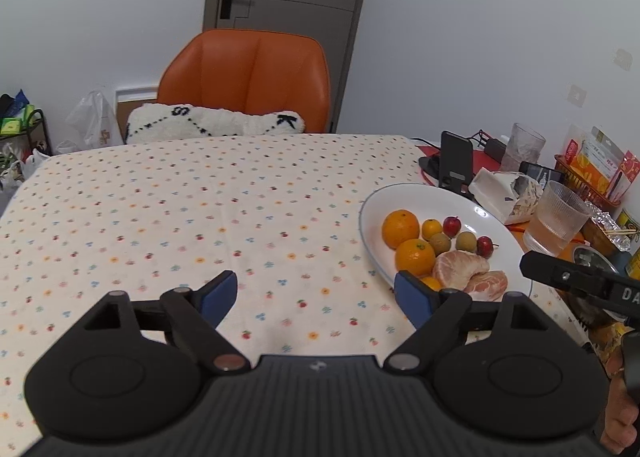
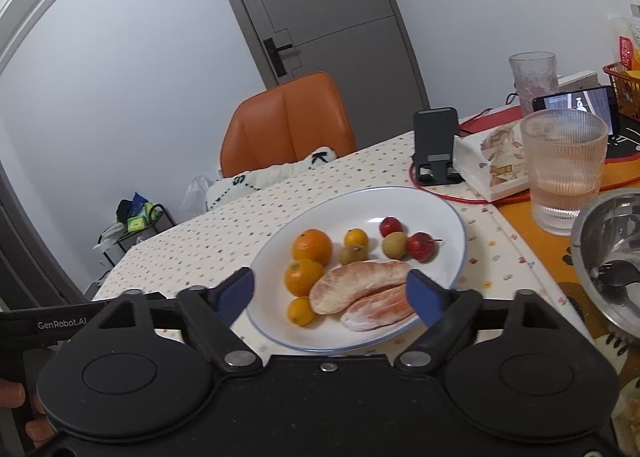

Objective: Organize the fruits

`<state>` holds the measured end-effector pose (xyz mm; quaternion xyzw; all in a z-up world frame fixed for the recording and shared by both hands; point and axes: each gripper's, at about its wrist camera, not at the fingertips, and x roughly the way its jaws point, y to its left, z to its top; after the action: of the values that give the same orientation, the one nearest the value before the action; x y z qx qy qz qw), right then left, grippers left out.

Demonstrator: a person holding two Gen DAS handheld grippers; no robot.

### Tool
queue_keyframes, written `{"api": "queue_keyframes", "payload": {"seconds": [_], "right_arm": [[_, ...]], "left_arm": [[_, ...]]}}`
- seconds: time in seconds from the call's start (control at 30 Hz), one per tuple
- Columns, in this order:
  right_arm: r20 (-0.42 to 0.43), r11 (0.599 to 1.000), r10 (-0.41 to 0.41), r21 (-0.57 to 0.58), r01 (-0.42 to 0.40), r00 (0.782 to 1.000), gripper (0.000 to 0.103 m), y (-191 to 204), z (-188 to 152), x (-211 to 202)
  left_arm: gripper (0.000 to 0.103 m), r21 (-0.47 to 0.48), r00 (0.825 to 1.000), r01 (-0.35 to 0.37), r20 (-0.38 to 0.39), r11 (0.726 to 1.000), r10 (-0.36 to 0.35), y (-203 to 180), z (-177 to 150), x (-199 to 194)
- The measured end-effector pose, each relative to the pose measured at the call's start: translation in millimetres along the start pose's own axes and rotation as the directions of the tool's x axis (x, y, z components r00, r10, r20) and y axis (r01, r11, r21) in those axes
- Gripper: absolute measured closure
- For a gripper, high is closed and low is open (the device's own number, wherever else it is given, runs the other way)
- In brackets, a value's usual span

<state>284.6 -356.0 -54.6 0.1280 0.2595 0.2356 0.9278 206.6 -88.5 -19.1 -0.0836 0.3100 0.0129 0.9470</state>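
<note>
A white plate [image 2: 432, 201] [image 1: 400, 197] with a blue rim holds all the fruit: two oranges [image 2: 312, 244] [image 1: 401, 228], small yellow citrus [image 2: 356, 237], two brown longans [image 2: 395, 244], two small red fruits [image 2: 421, 246] [image 1: 452, 226] and two peeled pomelo segments [image 2: 356, 286] [image 1: 460, 267]. My right gripper [image 2: 331, 295] is open just above the plate's near side, its fingers straddling the pomelo segments. My left gripper [image 1: 316, 293] is open over the dotted tablecloth [image 1: 200, 217], left of the plate, holding nothing.
To the right of the plate stand a ribbed glass of water [image 2: 564, 173], a metal bowl [image 2: 612, 257], a tissue box [image 2: 492, 161] and a phone stand [image 2: 436, 145]. An orange chair [image 1: 248, 81] stands at the table's far edge.
</note>
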Motion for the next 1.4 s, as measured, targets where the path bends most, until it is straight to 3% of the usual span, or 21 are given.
{"api": "queue_keyframes", "payload": {"seconds": [0.27,0.5,0.67,1.4], "right_arm": [[-0.020,0.998,0.039,-0.039,-0.040,0.999,0.000,26.9,-1.6,-2.9],[-0.012,0.996,0.036,-0.080,-0.037,0.999,0.000,46.3,-3.0,-7.0],[0.015,0.994,0.029,-0.102,-0.027,0.999,0.000,58.0,-2.8,-15.8],[0.000,0.979,0.074,-0.193,-0.073,0.997,0.000,93.9,-18.3,-65.2]], "left_arm": [[0.010,-0.021,0.999,-0.032,-0.017,0.999,0.032,19.7,-4.9,-17.2],[0.008,-0.020,0.998,-0.066,-0.023,0.998,0.065,31.6,-8.7,-34.5],[0.000,-0.014,0.998,-0.069,-0.010,0.998,0.069,34.7,-10.1,-48.4],[0.000,-0.025,0.993,-0.095,0.067,0.995,0.097,43.5,-33.5,-118.7]]}}
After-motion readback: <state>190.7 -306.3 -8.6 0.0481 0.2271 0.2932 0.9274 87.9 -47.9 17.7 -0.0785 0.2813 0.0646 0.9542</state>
